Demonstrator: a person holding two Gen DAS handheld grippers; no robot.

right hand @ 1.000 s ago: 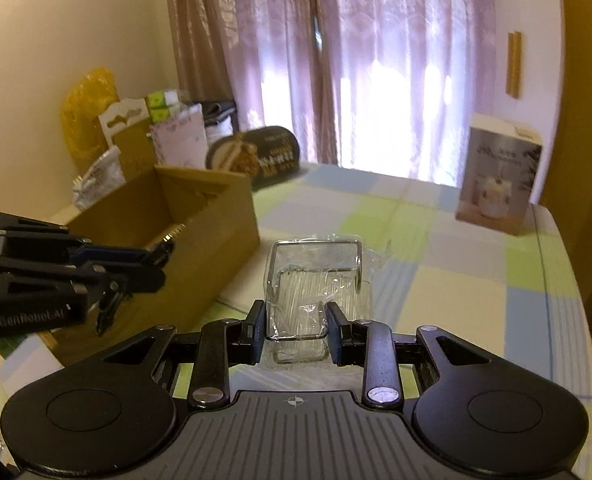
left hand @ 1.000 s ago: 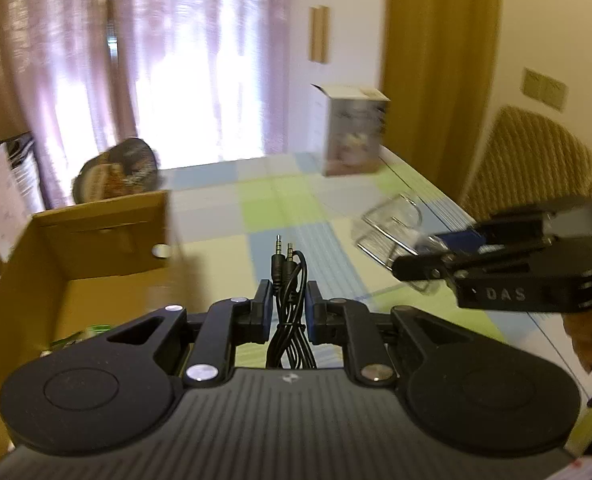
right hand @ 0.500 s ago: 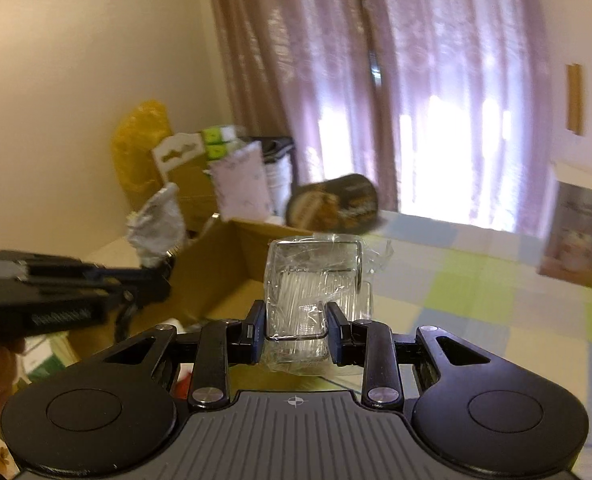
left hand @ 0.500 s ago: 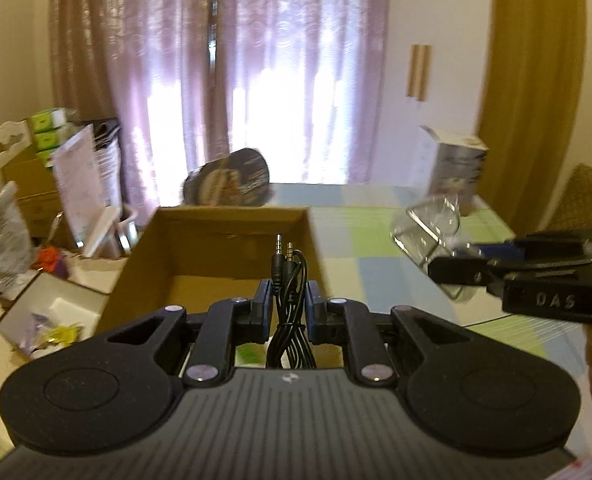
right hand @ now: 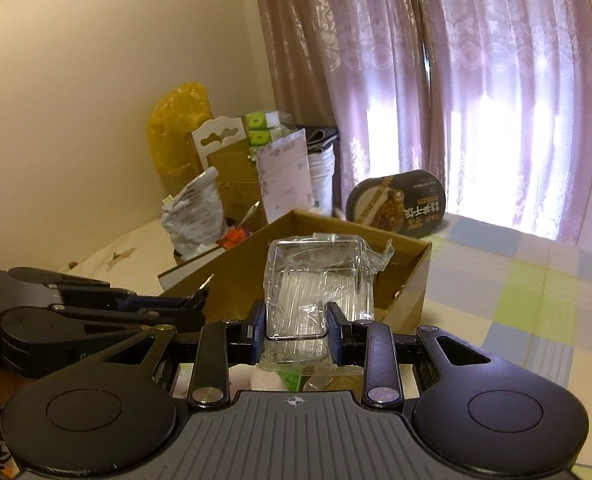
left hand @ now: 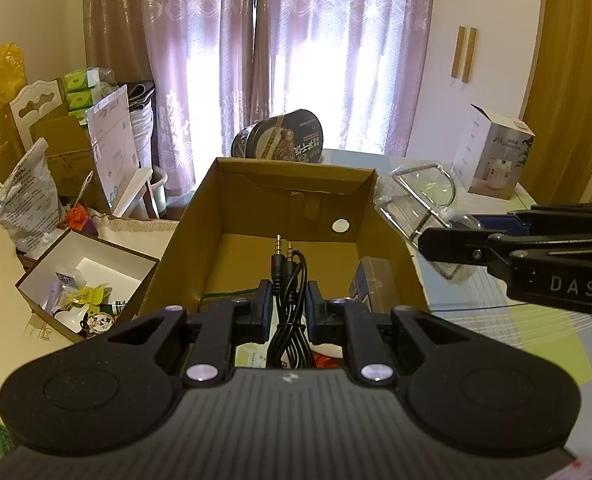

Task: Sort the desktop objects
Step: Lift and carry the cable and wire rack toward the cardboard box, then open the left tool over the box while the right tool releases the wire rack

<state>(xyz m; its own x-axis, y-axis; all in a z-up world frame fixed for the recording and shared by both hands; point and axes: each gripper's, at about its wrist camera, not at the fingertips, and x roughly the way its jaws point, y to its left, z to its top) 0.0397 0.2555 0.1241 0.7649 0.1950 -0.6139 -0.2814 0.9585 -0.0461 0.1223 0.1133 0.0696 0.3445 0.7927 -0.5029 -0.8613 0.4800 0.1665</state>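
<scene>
My left gripper (left hand: 288, 300) is shut on a coiled black audio cable (left hand: 287, 280), whose two jack plugs stick up over the open cardboard box (left hand: 291, 184). My right gripper (right hand: 296, 330) is shut on a clear plastic-wrapped wire rack (right hand: 316, 280), held above the box's near corner (right hand: 408, 276). In the left wrist view the right gripper (left hand: 448, 240) comes in from the right with the clear rack (left hand: 420, 196) beside the box's right wall. The left gripper (right hand: 191, 300) shows at the left of the right wrist view. A flat brown-and-blue item (left hand: 370, 284) leans inside the box.
A dark instant-noodle bowl (left hand: 281, 140) stands behind the box. A white product carton (left hand: 496, 152) sits far right on the checked tablecloth (right hand: 516, 304). Left of the box lies a small open white box (left hand: 83, 276) with trinkets, plus a silver bag (left hand: 23, 200) and stacked clutter.
Both grippers have swung left, away from the table, to over the cardboard box, each carrying its load. The box now lies straight ahead of the left gripper.
</scene>
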